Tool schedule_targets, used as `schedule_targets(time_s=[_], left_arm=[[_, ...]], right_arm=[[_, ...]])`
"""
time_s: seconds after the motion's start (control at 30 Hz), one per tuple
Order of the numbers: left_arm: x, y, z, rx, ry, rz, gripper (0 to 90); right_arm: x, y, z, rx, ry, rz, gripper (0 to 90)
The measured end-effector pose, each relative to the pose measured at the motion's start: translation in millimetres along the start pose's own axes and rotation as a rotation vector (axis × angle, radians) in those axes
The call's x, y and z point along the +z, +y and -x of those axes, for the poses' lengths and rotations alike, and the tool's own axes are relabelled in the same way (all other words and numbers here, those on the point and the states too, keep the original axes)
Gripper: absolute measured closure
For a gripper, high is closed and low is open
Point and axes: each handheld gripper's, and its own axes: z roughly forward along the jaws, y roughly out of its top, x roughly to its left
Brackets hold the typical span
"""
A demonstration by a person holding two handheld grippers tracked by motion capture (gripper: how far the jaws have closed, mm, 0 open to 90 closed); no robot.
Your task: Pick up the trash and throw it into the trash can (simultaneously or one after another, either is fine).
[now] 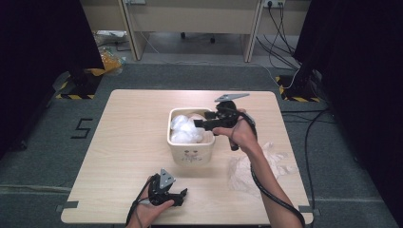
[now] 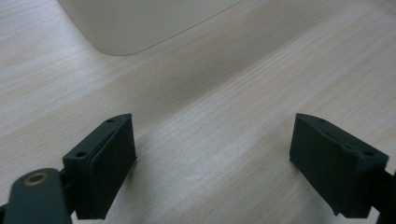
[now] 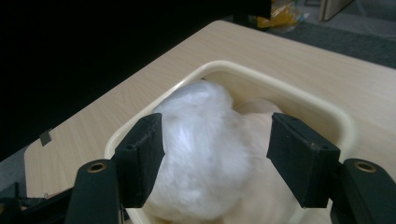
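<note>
While your right gripper hangs spread above the fluff in the tub, empty, your left gripper gapes over bare table.

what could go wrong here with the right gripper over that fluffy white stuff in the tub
The right gripper hangs open over the white fluffy stuff. It looks soft, so the jaws may pinch off only a tuft. The cream tub looks light and nothing steadies it: the left gripper sits open, apart from it, so a pull might tip or drag it. The clear plastic wrap lies under the right forearm and could snag.
</note>
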Motion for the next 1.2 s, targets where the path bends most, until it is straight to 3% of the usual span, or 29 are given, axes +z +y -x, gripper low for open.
schedule_targets(time_s=[0.17, 0.23, 0.4, 0.47, 0.53, 0.7, 0.83, 1.0, 1.2], left_arm=[[0.3, -0.1, -0.1, 0.004, 0.001, 0.001, 13.5], [-0.1, 0.0, -0.3, 0.004, -0.001, -0.003, 13.5], [0.1, 0.0, -0.1, 0.000, -0.001, 0.000, 13.5], [0.1, 0.0, -0.1, 0.001, -0.001, 0.000, 13.5], [0.0, 0.0, -0.2, 0.002, 0.000, -0.001, 13.5], [0.1, 0.0, -0.1, 0.000, 0.000, 0.000, 13.4], [0.1, 0.0, 0.0, 0.000, 0.000, 0.000, 13.4], [0.1, 0.0, 0.0, 0.000, 0.000, 0.000, 13.4], [0.2, 0.0, 0.0, -0.001, 0.001, 0.001, 13.3]], right_arm=[[-43.6, -19.0, 13.4, -0.006, -0.071, 0.039, 34.5], [-48.0, -23.5, 15.8, -0.003, -0.078, 0.041, 34.4], [-71.3, -62.3, 31.9, 0.040, -0.123, 0.037, 32.2], [-73.6, -69.2, 33.6, 0.041, -0.134, 0.031, 31.0], [-78.9, -92.7, 37.8, 0.035, -0.176, -0.002, 27.4], [-84.6, -121.3, 42.0, 0.027, -0.213, -0.021, 22.4], [-91.8, -156.1, 47.9, 0.055, -0.274, -0.051, 19.3], [-94.9, -175.9, 50.9, 0.063, -0.328, -0.074, 17.7], [-93.3, -195.2, 54.1, 0.090, -0.351, -0.081, 17.0]])
